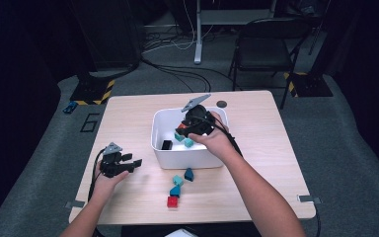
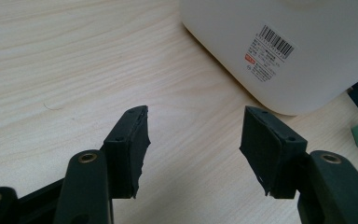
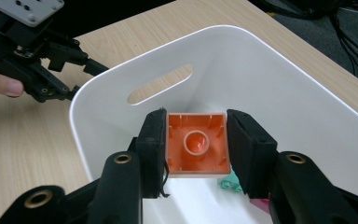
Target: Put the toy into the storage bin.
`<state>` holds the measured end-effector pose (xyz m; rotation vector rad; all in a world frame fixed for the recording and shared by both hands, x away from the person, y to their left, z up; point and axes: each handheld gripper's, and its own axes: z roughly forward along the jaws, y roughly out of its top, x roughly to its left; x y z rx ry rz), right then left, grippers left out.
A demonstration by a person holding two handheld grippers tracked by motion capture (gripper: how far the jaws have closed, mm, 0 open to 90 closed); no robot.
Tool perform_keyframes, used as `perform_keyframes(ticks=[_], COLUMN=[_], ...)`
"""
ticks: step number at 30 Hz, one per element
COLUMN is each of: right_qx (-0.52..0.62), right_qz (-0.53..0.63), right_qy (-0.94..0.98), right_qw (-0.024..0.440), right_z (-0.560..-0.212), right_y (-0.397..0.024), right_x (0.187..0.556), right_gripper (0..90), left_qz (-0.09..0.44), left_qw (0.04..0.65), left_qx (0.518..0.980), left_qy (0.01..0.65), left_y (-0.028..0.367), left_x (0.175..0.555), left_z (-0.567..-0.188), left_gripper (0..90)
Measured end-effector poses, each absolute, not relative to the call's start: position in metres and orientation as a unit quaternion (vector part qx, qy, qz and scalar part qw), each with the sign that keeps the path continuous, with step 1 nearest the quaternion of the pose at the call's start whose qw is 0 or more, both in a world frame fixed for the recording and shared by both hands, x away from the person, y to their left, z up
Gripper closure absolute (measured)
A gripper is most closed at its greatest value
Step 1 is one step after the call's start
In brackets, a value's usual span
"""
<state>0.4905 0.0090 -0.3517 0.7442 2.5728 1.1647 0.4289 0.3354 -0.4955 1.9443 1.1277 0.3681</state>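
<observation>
Orange block (image 3: 196, 143) (top hidden) between tongs (image 3: 195, 150)

Bin at the worktop's middle, blocks in it and before it.

The bin (image 1: 187, 155) stands on the worktop (image 1: 261, 163), slightly toward the far edge. The right hand-held gripper (image 3: 196, 142) hangs over the bin's inside with a block (image 3: 196, 144) between its jaws; more blocks (image 1: 183, 139) lie on the bin's floor below it. Four loose blocks (image 1: 178, 187) lie on the worktop just in front of the bin. The left hand-held gripper (image 1: 121, 163) sits to the bin's left, apart from it. A chair (image 1: 266, 47) stands behind the worktop.
</observation>
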Motion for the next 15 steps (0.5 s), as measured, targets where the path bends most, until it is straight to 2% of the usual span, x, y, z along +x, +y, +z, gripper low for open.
perform_keyframes(ticks=[15], right_qx=[0.272], right_qz=[0.373], right_qy=[0.881], right_qw=[0.107], right_z=[-0.382], right_y=[0.027], right_x=[0.527], right_gripper=[58.4], left_qz=[0.146], left_qw=[0.418], left_qx=[0.776], left_qy=[0.448], left_y=[0.335], left_x=[0.429], left_z=[-0.495], left_gripper=[41.3])
